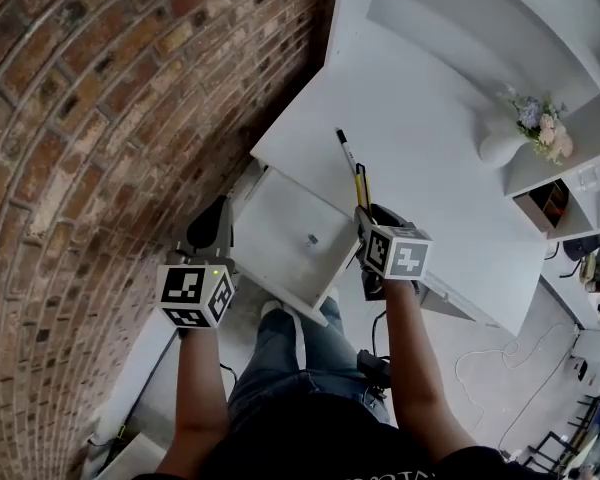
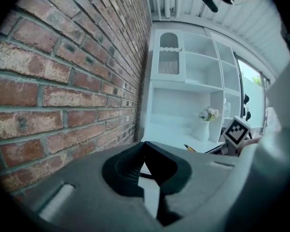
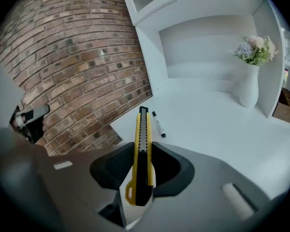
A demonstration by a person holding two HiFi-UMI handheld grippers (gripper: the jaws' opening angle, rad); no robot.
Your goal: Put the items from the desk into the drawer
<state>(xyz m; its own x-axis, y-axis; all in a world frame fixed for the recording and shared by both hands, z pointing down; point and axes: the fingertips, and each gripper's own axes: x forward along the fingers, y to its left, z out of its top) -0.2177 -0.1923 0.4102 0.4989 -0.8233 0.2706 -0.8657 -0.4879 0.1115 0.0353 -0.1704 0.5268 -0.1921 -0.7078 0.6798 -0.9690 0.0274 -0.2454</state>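
A yellow and black utility knife (image 3: 142, 149) stands upright between the jaws of my right gripper (image 3: 143, 154), which is shut on it. In the head view the utility knife (image 1: 362, 185) points out over the front of the white desk (image 1: 430, 158), with the right gripper (image 1: 366, 214) above the open drawer's right side. A black and white marker (image 1: 346, 151) lies on the desk just beyond the knife tip; it shows as the marker (image 3: 158, 124) in the right gripper view. The open white drawer (image 1: 280, 258) holds one small grey object (image 1: 312, 239). My left gripper (image 1: 213, 224) hangs by the drawer's left edge, its jaws together and holding nothing (image 2: 146, 150).
A brick wall (image 1: 100, 118) runs along the left of the desk and drawer. A white vase of flowers (image 1: 510, 138) stands at the desk's back right, below white shelving (image 1: 580, 138). The person's legs (image 1: 310, 368) are under the drawer front.
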